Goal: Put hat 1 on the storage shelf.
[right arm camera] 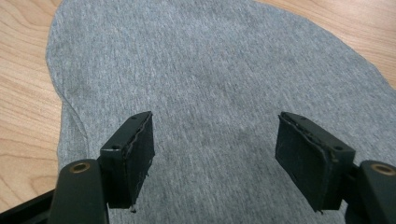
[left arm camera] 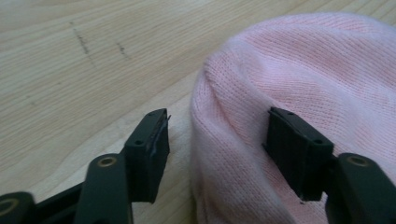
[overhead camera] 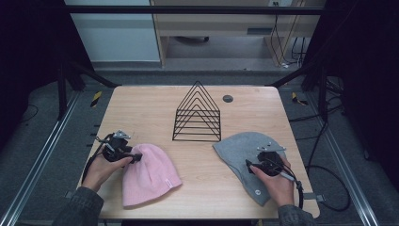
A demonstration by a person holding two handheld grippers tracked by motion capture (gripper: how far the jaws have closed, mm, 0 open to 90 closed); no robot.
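Observation:
A pink knit beanie [overhead camera: 149, 175] lies flat on the wooden table [overhead camera: 155, 108] at the front left. My left gripper [overhead camera: 136, 157] is at its rounded top edge, open. In the left gripper view the pink beanie [left arm camera: 299, 79] has its edge between the jaws, one pad resting on the knit, the other over bare wood. A grey beanie [overhead camera: 237, 153] lies at the front right. My right gripper [overhead camera: 249, 165] hovers over it, open. The right gripper view shows the grey beanie [right arm camera: 210, 79] spread flat under the open jaws of my right gripper [right arm camera: 215, 158].
A black wire rack [overhead camera: 198, 115] of nested triangles stands upright in the middle of the table. A round cable grommet [overhead camera: 227, 98] sits behind it. Metal rails run along both sides of the table, and cables lie on the floor at the right.

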